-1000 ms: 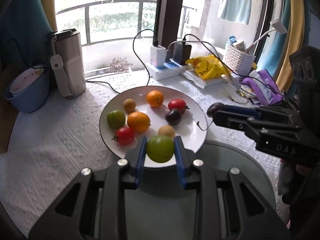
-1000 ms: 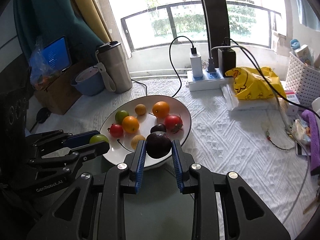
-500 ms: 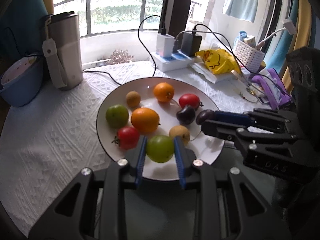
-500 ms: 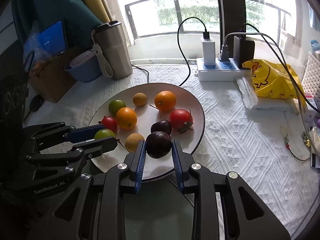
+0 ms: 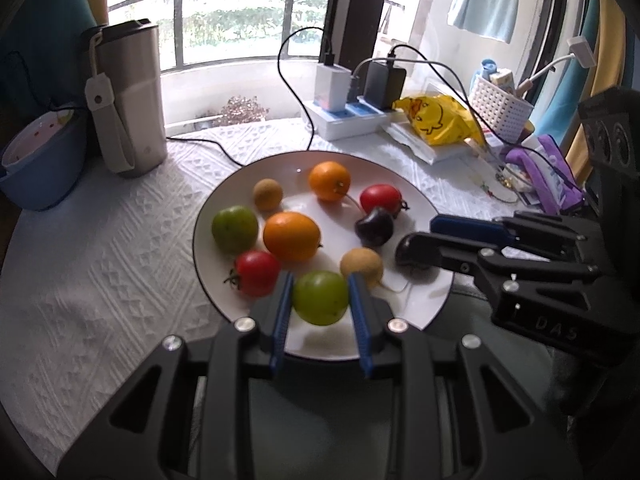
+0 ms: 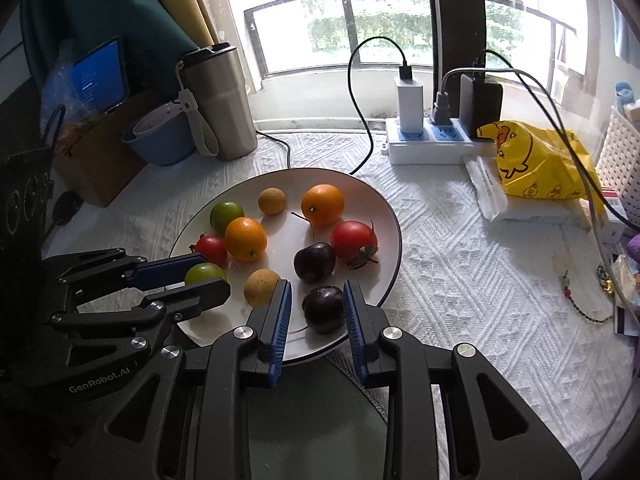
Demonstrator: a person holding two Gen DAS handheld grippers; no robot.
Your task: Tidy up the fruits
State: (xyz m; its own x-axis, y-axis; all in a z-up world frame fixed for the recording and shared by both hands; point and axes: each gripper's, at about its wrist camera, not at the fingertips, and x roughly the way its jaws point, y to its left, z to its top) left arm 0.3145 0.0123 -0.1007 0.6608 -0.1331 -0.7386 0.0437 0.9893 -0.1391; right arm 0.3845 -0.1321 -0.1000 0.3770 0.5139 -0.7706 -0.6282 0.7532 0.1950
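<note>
A white plate holds several fruits: oranges, red tomatoes, a green tomato, small brown fruits and a dark plum. My left gripper holds a green tomato between its pads just above the plate's near rim; it also shows in the right wrist view. My right gripper has its pads spread a little wider than a dark plum, which rests on the plate; gaps show on both sides. In the left wrist view the right gripper's fingers hide that plum.
A steel tumbler and a blue bowl stand at the left. A power strip with chargers and cables, a yellow bag and a white basket lie behind and to the right. A white textured cloth covers the table.
Both grippers moved forward over the plate and lower. The right gripper's pads opened, and the dark plum now sits on the plate. The left gripper still holds the green tomato.
</note>
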